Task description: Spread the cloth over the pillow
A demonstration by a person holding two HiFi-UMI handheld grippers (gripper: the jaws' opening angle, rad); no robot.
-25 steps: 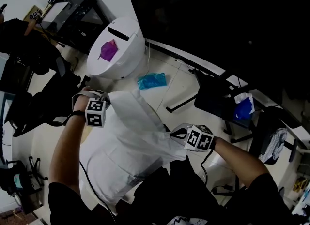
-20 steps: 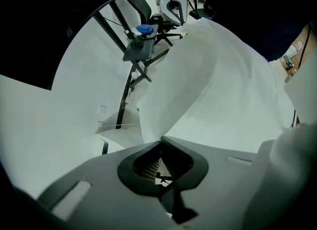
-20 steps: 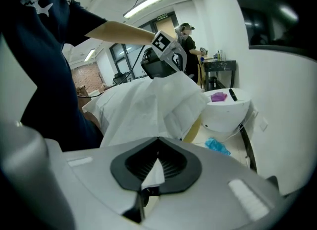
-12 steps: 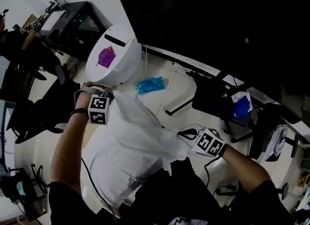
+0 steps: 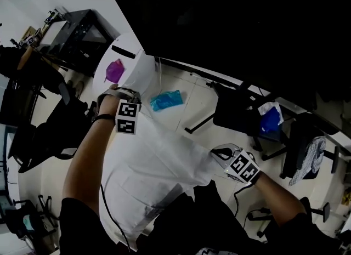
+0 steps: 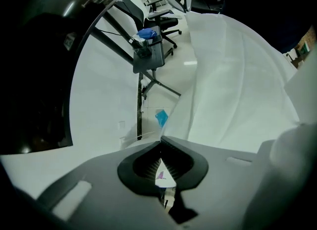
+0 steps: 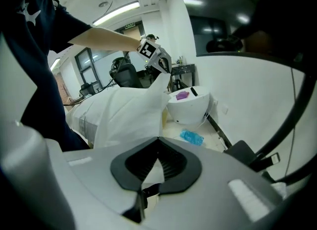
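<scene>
Two corners of the white cloth are clamped in closed fingers, by the left gripper and the right gripper. The cloth is stretched above the pale floor. Farther away are a blue bag and a white bin. Compared with before, the grippers stand wider apart.

Your left gripper is out ahead on a nearly straight left arm, pointing steeply down, jaws pressed together on the cloth. Your right gripper sits nearer your body, right forearm angled in, jaws likewise closed on the cloth's edge.
</scene>
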